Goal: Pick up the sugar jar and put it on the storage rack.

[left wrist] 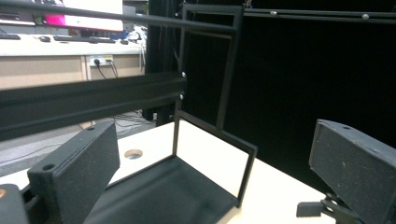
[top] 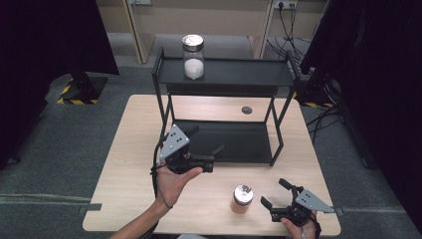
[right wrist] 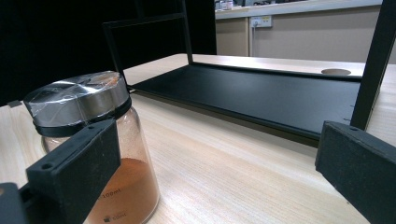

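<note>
High view first, and we work from nine o'clock across to three. Our left tool [top: 206,141] sits just left of the counter's [top: 129,164] centre, held up in an open palm, with its grey three-cornered plate [top: 175,141] facing the camera. Its jaws point toward two o'clock, spread wide, with nothing between them. They hover at the front edge of the lower shelf [top: 234,142] of the black rack [top: 226,74].

The left gripper view confirms this for us: both black pads [left wrist: 77,175] stand far apart at the bottom corners, the gap between them empty. Beyond them we see the lower shelf [left wrist: 163,193], the rack's thin uprights and a round hole [left wrist: 133,153] in the counter.

At twelve o'clock in the high view, a jar of white powder [top: 193,57] stands upright on the rack's top shelf, toward its left end.

Moving on toward five o'clock, the jar of orange powder [top: 242,198] stands upright on the counter, in front of the rack and well apart from it. Its metal lid is on.

Our right tool [top: 275,193] is at the counter's front right corner, jaws open wide and aimed toward ten o'clock at that jar, just beside it and not touching.

From the right gripper view, the jar of orange powder [right wrist: 109,154] rises at nine o'clock, partly behind the left pad [right wrist: 74,175]. The gap between the pads [right wrist: 359,170] holds nothing but bare counter [right wrist: 233,177].
</note>
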A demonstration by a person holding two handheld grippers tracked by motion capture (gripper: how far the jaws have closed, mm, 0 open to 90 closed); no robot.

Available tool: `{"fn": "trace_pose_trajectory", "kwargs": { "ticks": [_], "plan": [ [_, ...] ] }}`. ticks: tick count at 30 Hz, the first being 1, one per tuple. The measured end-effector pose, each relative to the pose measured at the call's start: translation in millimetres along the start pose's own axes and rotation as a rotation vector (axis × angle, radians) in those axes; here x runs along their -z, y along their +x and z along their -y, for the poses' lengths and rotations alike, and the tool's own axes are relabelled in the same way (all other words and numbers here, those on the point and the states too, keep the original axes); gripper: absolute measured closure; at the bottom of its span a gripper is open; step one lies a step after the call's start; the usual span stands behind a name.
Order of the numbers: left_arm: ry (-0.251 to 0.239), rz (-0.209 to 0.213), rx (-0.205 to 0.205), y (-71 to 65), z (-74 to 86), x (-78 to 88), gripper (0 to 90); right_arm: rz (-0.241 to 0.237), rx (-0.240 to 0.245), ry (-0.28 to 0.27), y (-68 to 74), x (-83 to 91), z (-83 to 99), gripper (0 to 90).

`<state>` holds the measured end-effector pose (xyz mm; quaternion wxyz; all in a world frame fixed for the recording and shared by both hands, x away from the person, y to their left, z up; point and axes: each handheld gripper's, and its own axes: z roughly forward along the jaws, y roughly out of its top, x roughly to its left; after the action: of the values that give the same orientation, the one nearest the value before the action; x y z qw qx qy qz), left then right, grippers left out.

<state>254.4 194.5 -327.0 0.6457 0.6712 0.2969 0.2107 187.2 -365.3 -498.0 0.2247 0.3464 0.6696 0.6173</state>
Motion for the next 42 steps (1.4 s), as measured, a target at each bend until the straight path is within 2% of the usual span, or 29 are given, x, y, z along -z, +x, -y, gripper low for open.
{"fn": "trace_pose_trajectory", "kwargs": {
  "ticks": [9, 12, 30, 38, 42],
  "plan": [
    [0.005, 0.008, -0.03, -3.7, 28.8, 6.1, 0.6, -0.002, 0.001, 0.002, 0.2, -0.8, 0.0, 0.4],
    [0.005, 0.023, -0.021, -0.9, 40.6, 6.4, 0.6, -0.002, 0.002, 0.002, 0.3, -0.8, 0.0, 0.4],
    [0.056, 0.033, 0.034, 2.1, 95.6, 14.9, 0.5, -0.002, 0.002, 0.003, 0.7, -1.0, -0.2, 0.4],
    [0.058, 0.04, 0.006, -1.0, 113.4, 24.0, 0.4, -0.002, 0.003, 0.003, 0.9, -1.0, -0.3, 0.4],
    [0.063, 0.047, 0.008, -1.9, 123.7, 27.9, 0.4, -0.002, 0.003, 0.002, 1.0, -1.1, -0.3, 0.4]
  ]
}}
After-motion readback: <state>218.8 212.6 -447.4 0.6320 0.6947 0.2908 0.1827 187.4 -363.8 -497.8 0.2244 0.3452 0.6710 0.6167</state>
